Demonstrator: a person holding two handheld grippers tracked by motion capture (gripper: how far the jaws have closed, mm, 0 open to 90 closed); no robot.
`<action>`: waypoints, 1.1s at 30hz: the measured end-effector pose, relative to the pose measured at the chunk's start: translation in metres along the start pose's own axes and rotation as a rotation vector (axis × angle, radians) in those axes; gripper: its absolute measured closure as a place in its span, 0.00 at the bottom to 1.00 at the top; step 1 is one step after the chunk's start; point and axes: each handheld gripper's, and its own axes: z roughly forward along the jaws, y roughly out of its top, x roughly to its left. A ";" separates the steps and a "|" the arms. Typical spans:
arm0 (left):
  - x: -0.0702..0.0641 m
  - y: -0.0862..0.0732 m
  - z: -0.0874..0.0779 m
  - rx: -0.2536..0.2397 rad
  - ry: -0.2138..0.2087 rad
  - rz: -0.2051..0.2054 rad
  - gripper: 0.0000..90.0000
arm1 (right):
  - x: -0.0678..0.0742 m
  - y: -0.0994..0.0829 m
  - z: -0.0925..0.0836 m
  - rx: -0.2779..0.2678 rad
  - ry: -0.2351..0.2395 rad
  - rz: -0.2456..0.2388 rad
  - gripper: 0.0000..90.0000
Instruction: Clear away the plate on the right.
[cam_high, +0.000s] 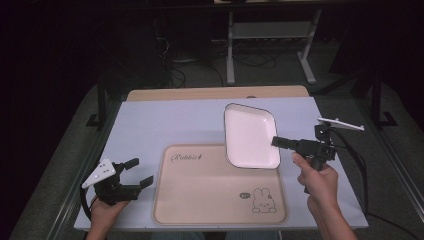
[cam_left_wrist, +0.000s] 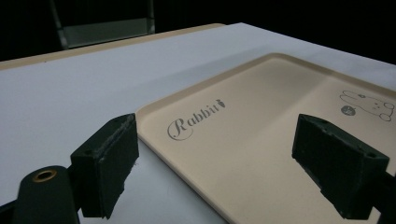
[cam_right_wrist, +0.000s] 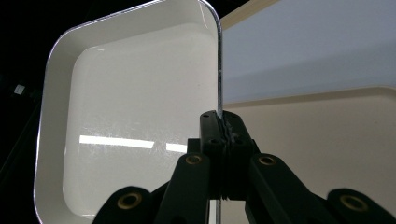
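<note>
Left gripper view: "Rabbit" on beige tray (cam_left_wrist: 261, 140)

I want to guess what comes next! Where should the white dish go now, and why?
Probably lower it gently onto the beige rabbit tray. The right gripper is shut on the rim of the white rounded-rectangle dish, holding it above the tray's far right corner, and the tray's surface below looks bare.

High cam overhead; gripper cams close, low; all share tray (cam_high: 200, 200).
</note>
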 end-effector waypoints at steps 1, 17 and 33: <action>0.000 0.000 0.000 -0.001 0.000 -0.001 0.16 | 0.001 -0.001 0.001 0.001 0.000 -0.002 0.98; 0.000 0.000 0.000 -0.001 0.000 -0.003 0.16 | 0.012 -0.012 0.028 0.015 -0.036 -0.047 0.98; 0.001 0.000 -0.002 -0.006 0.001 -0.006 0.16 | 0.003 -0.033 0.057 0.041 -0.080 -0.026 0.98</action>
